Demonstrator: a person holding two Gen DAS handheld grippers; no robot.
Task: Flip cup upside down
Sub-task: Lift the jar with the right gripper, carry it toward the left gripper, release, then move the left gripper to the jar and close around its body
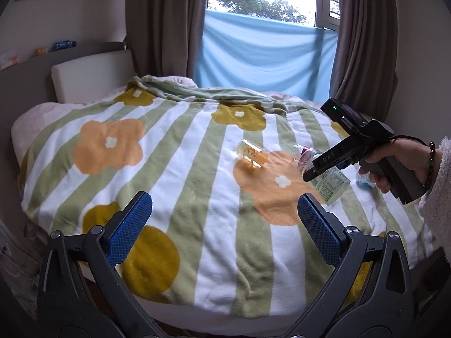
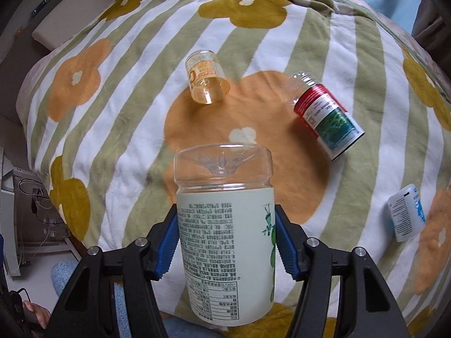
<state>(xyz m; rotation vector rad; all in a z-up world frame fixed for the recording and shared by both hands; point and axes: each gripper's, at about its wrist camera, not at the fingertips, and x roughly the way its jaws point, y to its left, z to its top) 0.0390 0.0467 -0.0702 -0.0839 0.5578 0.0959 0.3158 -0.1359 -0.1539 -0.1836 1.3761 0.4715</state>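
My right gripper (image 2: 227, 239) is shut on a clear plastic cup with a pale green label (image 2: 225, 236), held above the bed with its clear base pointing away from me. In the left wrist view this cup (image 1: 331, 183) shows under the right gripper (image 1: 308, 176), tilted over the blanket. My left gripper (image 1: 224, 208) is open and empty above the near part of the bed. A small clear yellow cup (image 2: 205, 80) lies on its side on the blanket; it also shows in the left wrist view (image 1: 251, 155).
The bed carries a green-and-white striped blanket with flowers (image 2: 126, 118). A red-and-green labelled bottle (image 2: 324, 112) and a white-and-blue bottle (image 2: 406, 212) lie on their sides at the right. A headboard (image 1: 90, 76) and curtained window (image 1: 262, 56) stand behind.
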